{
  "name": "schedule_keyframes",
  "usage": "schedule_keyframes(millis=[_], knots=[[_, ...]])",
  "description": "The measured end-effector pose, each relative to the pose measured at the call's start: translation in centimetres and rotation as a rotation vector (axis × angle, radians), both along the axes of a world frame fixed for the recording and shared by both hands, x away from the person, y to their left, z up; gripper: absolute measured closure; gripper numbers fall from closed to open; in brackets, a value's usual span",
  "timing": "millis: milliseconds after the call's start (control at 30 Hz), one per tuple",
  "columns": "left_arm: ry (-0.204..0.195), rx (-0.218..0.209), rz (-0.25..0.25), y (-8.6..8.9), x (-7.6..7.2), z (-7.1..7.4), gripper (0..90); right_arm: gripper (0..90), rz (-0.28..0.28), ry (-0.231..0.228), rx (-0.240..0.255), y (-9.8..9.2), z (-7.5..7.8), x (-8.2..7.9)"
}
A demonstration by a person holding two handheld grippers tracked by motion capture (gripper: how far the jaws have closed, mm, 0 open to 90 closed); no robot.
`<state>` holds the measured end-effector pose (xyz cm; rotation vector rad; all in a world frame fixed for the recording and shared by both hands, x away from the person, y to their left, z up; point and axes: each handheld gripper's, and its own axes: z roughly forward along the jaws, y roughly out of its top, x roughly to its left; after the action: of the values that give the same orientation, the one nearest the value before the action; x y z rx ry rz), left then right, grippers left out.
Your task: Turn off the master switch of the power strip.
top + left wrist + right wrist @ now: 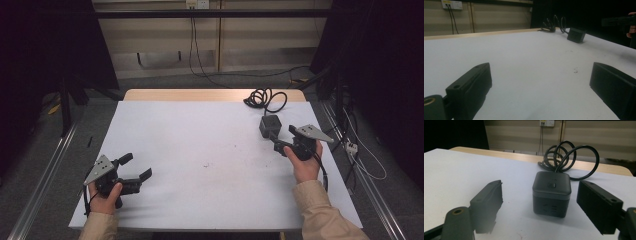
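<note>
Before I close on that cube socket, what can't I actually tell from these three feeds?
- Cube power socket: its back and underside face away in the right gripper view; only the top button and front outlets show.
- Coiled cable: where its far end runs is hidden behind its own loops; in the high view it's too small to trace.
- Small marks on the white table cover: too small to identify.
- Right gripper: in the left gripper view, cut off by the right edge.
</note>
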<state>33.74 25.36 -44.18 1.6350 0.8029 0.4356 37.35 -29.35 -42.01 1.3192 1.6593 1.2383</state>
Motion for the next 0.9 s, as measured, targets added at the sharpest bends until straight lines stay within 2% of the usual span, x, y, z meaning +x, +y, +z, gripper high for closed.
schedule_keyframes(millis=[533,900], knots=[[0.001,0.0,0.001,0.0,0.0,0.0,3.8,29.0,-0.002,-0.001,-0.027,-0.3,0.4,0.8],[0.002,-0.001,0.001,0.0,0.0,0.0,3.9,29.8,-0.001,0.007,-0.04,-0.2,0.4,1.4]])
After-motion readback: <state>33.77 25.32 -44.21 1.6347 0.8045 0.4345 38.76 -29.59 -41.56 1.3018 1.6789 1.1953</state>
